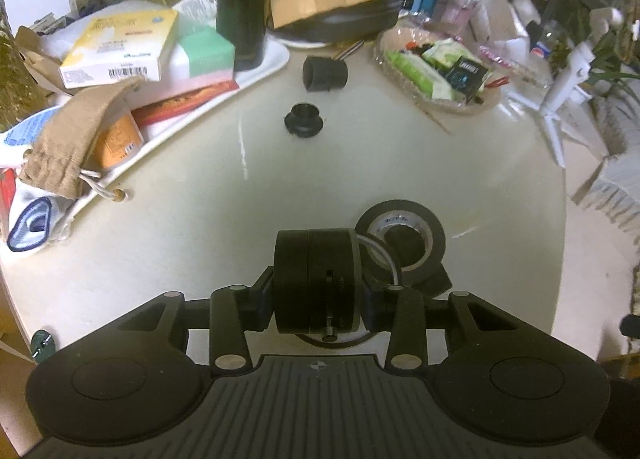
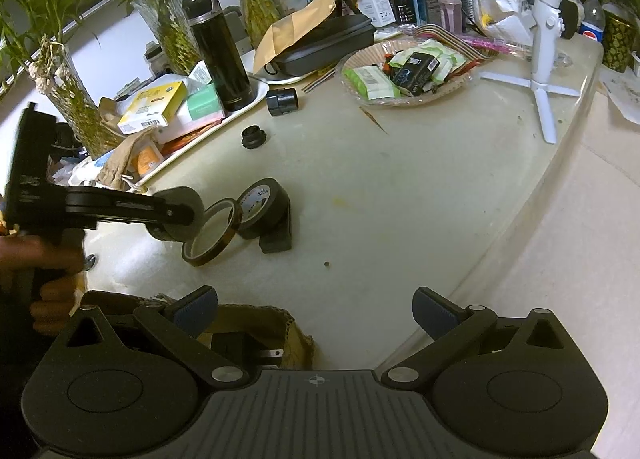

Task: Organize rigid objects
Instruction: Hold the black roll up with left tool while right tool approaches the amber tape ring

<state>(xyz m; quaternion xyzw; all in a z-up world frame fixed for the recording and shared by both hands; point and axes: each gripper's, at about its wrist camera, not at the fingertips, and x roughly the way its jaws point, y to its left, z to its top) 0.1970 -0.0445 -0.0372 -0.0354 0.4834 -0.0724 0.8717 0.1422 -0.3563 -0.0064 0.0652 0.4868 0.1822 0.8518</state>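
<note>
My left gripper (image 1: 316, 291) is shut on a black cylindrical part (image 1: 316, 283), held just above the cream table; it shows from the side in the right wrist view (image 2: 176, 215). Right beside it lean an amber tape roll (image 2: 210, 231) and a black tape roll (image 1: 400, 237), also seen in the right wrist view (image 2: 264, 211). A small black round piece (image 1: 303, 120) and a black tube-shaped part (image 1: 325, 74) lie farther back. My right gripper (image 2: 314, 317) is open and empty over the table's near edge, above a brown bag (image 2: 260, 331) holding a black plug adapter (image 2: 248, 351).
A white tray (image 1: 264, 67) at the left carries boxes, a burlap pouch (image 1: 76, 139) and a tall dark bottle (image 1: 242, 3). A bowl of packets (image 1: 436, 67) stands at the back right. A white tripod (image 2: 540, 59) stands near the right table edge (image 2: 520, 227). Plant vases line the back left.
</note>
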